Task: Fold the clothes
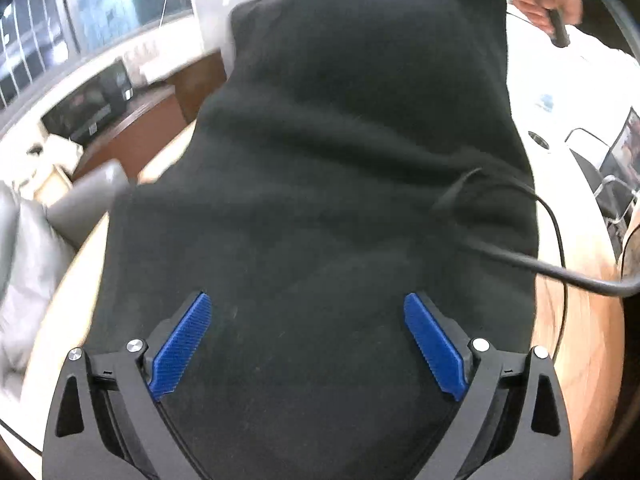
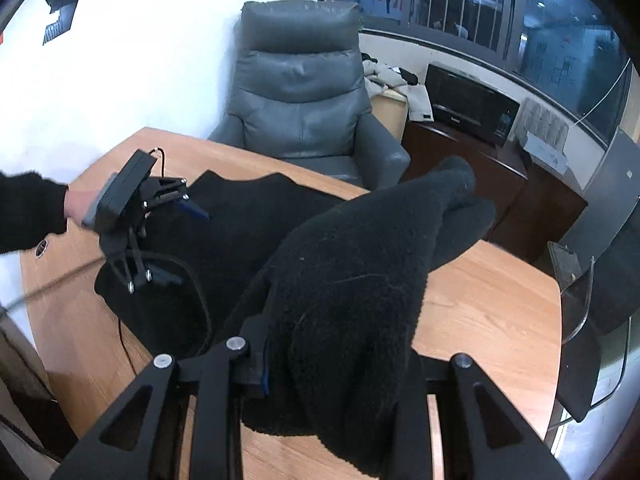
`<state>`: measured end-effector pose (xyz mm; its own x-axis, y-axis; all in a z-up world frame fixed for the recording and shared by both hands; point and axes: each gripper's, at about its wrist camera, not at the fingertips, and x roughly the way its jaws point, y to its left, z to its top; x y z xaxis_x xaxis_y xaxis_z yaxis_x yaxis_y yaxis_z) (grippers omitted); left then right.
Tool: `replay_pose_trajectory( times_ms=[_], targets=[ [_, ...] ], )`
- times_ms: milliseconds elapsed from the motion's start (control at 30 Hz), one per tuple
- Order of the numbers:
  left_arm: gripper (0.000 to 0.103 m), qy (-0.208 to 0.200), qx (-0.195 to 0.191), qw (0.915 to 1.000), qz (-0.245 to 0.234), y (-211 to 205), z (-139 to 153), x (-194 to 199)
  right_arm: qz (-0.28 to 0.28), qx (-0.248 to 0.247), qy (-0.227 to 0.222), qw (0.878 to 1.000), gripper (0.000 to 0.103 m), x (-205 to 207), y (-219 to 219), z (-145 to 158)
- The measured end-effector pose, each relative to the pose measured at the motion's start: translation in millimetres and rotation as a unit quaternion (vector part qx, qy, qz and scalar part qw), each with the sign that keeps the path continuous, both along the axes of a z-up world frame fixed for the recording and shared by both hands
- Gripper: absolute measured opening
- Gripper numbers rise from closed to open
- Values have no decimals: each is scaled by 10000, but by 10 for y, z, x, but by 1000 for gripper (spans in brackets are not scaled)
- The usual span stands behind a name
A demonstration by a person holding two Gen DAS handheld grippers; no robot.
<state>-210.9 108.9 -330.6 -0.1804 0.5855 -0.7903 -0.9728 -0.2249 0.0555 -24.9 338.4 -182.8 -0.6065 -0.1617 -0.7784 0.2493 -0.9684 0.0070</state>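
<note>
Right wrist view: the right gripper [image 2: 340, 364] is clenched on a thick fold of a black fleece garment [image 2: 352, 272], lifted clear of the wooden table [image 2: 488, 312]. From the jaws the held cloth runs forward and up to the right, ending in a rounded tip that hangs over the table's far edge. The rest of the garment lies flat on the table to the left, stretching toward the left gripper [image 2: 176, 236], which sits over the garment's left end.

Left wrist view: the left gripper [image 1: 306, 336] has its blue pads [image 1: 182, 344] spread wide, grasping nothing, with the black garment [image 1: 340, 160] directly beneath and ahead, its long axis running away from the jaws.

The left gripper looks nearer the flat portion, so the next pinch there likely falls to it.
</note>
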Motion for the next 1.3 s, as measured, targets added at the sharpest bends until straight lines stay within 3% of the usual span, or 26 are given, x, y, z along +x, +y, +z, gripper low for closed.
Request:
replay_pose_trajectory(
  times_ms=[133, 367, 567, 733, 833, 1033, 1133, 1300],
  targets=[
    [98, 196, -125, 9988, -425, 326, -161, 8, 100, -49, 108, 9999, 30, 109, -16, 0],
    [99, -21, 96, 9998, -152, 553, -249, -57, 573, -57, 467, 9973, 30, 1, -532, 283],
    [96, -109, 278, 9995, -41, 849, -285, -90, 980, 151, 386, 9943, 30, -104, -976, 185],
    [95, -407, 860, 9945, 431, 379, -120, -260, 1217, 864, -5, 9888, 30, -99, -1099, -15],
    [98, -756, 1184, 9863, 861, -67, -55, -348, 1424, 1150, -89, 9831, 30, -95, -1249, -135],
    [98, -964, 1696, 9713, 1361, -667, 221, -249, 2180, 2373, -256, 9463, 30, -209, -1882, -423],
    [98, -802, 1777, 9698, 1468, -1060, 482, 20, 2303, 2647, -284, 9360, 30, -260, -2088, -506],
    [100, -798, 1765, 9687, 1551, -1368, 818, 374, 2508, 2858, -286, 9244, 32, -299, -2344, -766]
  ],
)
